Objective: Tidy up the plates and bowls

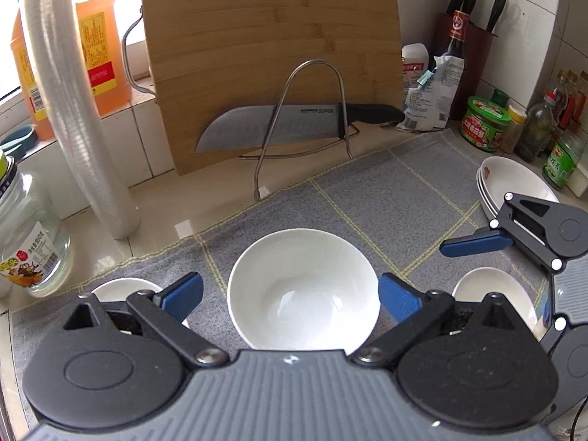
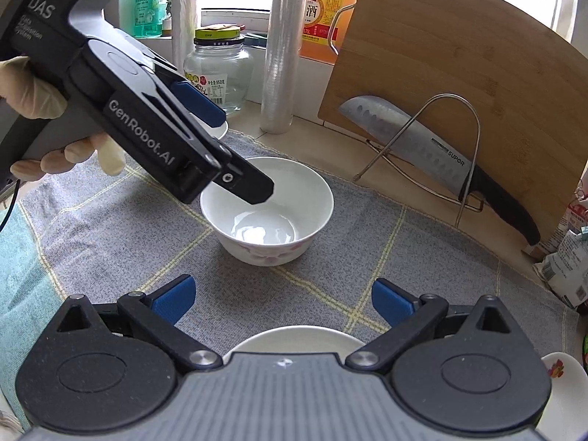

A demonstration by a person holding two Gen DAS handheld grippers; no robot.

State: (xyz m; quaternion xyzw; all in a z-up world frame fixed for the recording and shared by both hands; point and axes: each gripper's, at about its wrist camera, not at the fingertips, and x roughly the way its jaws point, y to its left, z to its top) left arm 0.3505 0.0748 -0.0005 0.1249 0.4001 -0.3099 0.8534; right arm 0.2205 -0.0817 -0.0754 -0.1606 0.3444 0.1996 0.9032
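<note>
Kitchen table [image 1: 154,217], grey cloth [image 1: 367,191]. White bowl [image 1: 303,290]: upright, mid-cloth, between spread left hand-held gripper [image 1: 290,294]. Right hand-held gripper [image 2: 283,297]: spread, empty. Risk: glazed rim slipping from pads; toppling against cleaver [image 1: 272,125] rack.

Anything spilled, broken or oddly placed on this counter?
Nothing spilled or broken. One oddity: the knife rests bare-bladed across the wire rack against the cutting board, just behind the white bowl.
</note>
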